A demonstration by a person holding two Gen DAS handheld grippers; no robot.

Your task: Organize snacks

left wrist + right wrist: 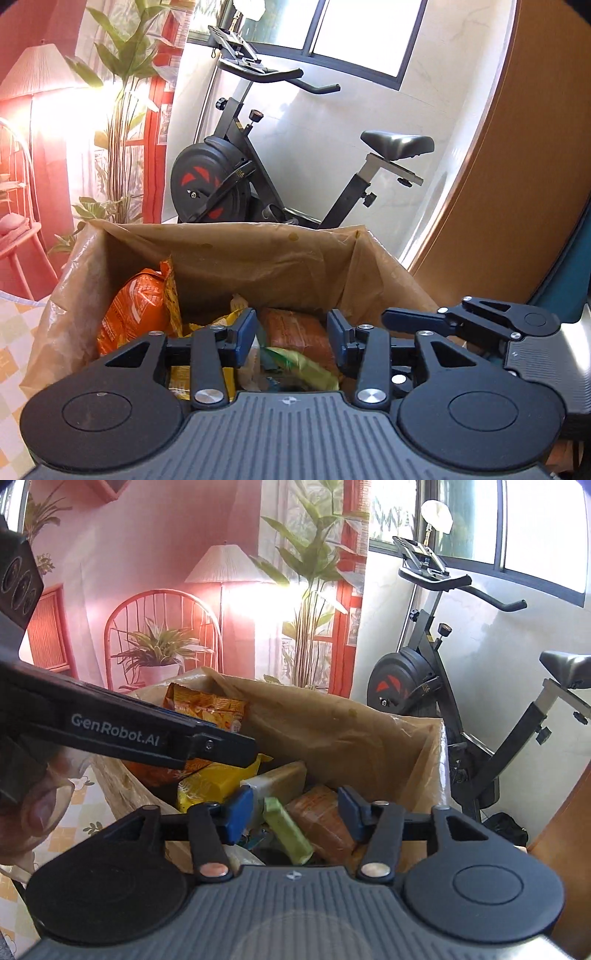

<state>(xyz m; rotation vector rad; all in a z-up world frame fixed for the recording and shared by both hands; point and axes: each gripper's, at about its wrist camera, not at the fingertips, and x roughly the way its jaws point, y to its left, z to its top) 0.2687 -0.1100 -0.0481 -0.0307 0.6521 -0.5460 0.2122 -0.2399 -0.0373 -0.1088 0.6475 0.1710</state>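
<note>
A cardboard box (pixel 229 240) lined with brown plastic holds several snack packets. Among them are an orange bag (pixel 136 306), an orange-brown packet (pixel 299 328) and a green-yellow packet (pixel 299 365). My left gripper (pixel 291 334) hovers above the box's near side, open, with nothing between its blue pads. The right gripper (pixel 461 321) shows beside it on the right. In the right wrist view my right gripper (pixel 295 812) is open over the box (pixel 332 723). A green packet (pixel 288 830) lies below its jaws, untouched. An orange chip bag (pixel 207 705) and a yellow bag (pixel 218 782) lie under the left gripper (pixel 147 734).
A black exercise bike (pixel 229 177) stands behind the box against the white wall. A wooden panel (pixel 517 184) rises on the right. A pink printed backdrop (pixel 166 590) hangs at the left. A checked cloth (pixel 74 812) covers the table. A thumb (pixel 40 812) shows at the left edge.
</note>
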